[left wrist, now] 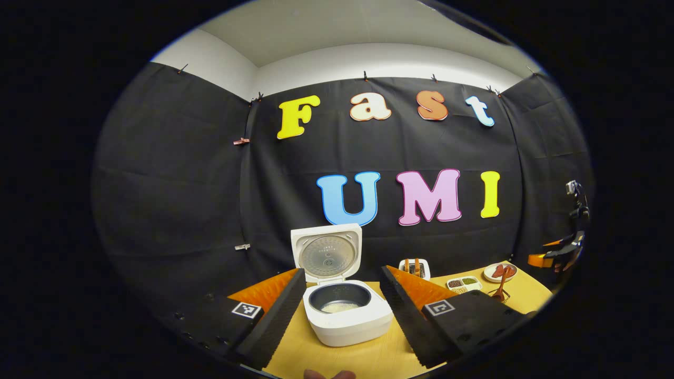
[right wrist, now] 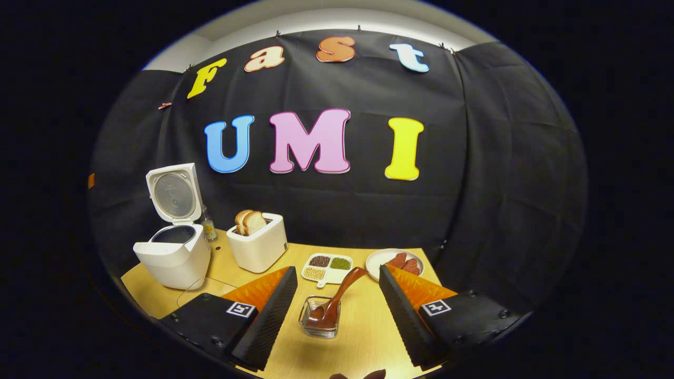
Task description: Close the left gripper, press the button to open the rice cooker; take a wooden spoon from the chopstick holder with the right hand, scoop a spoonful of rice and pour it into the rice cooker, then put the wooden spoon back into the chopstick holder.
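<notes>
Writing: no brand or label could be read on the cooker (left wrist: pixel 345 310); each gripper body bore a square black-and-white marker, not text.
Left gripper (left wrist: pixel 342 316): fingers spread wide, holding nothing, the cooker standing between them.
Right gripper (right wrist: pixel 337 310): fingers spread wide, holding nothing, the holder (right wrist: pixel 319 317) between them on the table (right wrist: pixel 363 337).
Cooker: white, lid raised upright at the back; the left gripper view looked into the dark pot, where a pale layer of rice (left wrist: pixel 339 307) lay on the bottom. In the right gripper view it stood at 9 o'clock, and the pot's contents could not be seen.
Spoon (right wrist: pixel 337 297): dark reddish wood, bowl down in the wire holder, handle leaning toward 1 o'clock.
Toaster (right wrist: pixel 258 245): white, two bread slices standing out of the top, just right of the cooker; in the left gripper view it sat behind the cooker at 1 o'clock.
Tray (right wrist: pixel 326 267): white, divided, holding dark, green and pale grains, beyond the holder.
Plate (right wrist: pixel 395 261): white, reddish pieces on it, right of the tray.
Bottle (right wrist: pixel 208 226): small, between cooker and toaster, seen from the right gripper view.
</notes>
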Available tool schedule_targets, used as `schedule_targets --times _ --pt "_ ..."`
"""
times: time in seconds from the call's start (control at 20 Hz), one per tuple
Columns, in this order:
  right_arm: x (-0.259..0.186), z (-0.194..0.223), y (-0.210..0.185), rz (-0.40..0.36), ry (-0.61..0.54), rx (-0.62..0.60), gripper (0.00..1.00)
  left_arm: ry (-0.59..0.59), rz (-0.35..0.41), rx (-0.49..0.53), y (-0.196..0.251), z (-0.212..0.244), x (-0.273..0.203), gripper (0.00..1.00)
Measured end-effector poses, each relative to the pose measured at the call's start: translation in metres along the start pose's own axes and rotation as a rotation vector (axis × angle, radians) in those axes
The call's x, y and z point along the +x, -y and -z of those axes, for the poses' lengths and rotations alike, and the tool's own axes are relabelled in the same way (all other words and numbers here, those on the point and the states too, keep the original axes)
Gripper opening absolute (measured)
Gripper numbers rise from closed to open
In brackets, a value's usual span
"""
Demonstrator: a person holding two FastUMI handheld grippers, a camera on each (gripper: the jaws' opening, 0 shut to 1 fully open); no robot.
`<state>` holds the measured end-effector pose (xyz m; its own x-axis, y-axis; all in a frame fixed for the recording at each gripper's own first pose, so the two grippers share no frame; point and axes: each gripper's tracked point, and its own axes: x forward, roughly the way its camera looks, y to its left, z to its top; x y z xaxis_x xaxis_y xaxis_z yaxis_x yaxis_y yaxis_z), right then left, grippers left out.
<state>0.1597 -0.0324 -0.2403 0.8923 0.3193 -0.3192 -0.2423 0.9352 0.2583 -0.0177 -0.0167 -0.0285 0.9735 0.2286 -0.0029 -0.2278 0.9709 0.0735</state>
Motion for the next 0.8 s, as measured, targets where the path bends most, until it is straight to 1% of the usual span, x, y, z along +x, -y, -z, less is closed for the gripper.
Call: schedule_targets --times 0.2,0.3,0.5,0.55,0.6,0.65,0.7,0.75,0.8 --pt "0.046 0.037 0.009 -0.054 -0.098 0.068 0.98 -0.021 -0.050 0.022 0.004 0.002 -0.010 0.97" --pt "0.069 0.058 0.014 -0.066 -0.159 0.098 0.98 -0.035 -0.076 0.023 0.006 0.004 -0.016 0.97" --pt "0.107 0.097 0.017 -0.089 -0.264 0.171 0.92 -0.065 -0.116 0.032 0.009 0.011 -0.024 0.97" --pt "0.115 0.103 0.015 -0.096 -0.275 0.182 0.86 -0.074 -0.130 0.039 0.009 0.012 -0.025 0.97" --pt "0.123 0.109 0.014 -0.101 -0.286 0.190 0.83 -0.079 -0.142 0.044 0.007 0.012 -0.027 0.97" --pt "0.129 0.114 0.010 -0.117 -0.297 0.205 0.83 -0.081 -0.151 0.045 0.006 0.012 -0.028 0.97" --pt "0.137 0.121 0.004 -0.131 -0.312 0.221 0.78 -0.085 -0.156 0.046 0.006 0.011 -0.030 0.97" --pt "0.138 0.125 -0.001 -0.149 -0.334 0.231 0.58 -0.089 -0.162 0.049 0.006 0.011 -0.032 0.97" --pt "0.138 0.129 -0.004 -0.157 -0.353 0.222 0.47 -0.091 -0.167 0.052 0.006 0.011 -0.034 0.97"
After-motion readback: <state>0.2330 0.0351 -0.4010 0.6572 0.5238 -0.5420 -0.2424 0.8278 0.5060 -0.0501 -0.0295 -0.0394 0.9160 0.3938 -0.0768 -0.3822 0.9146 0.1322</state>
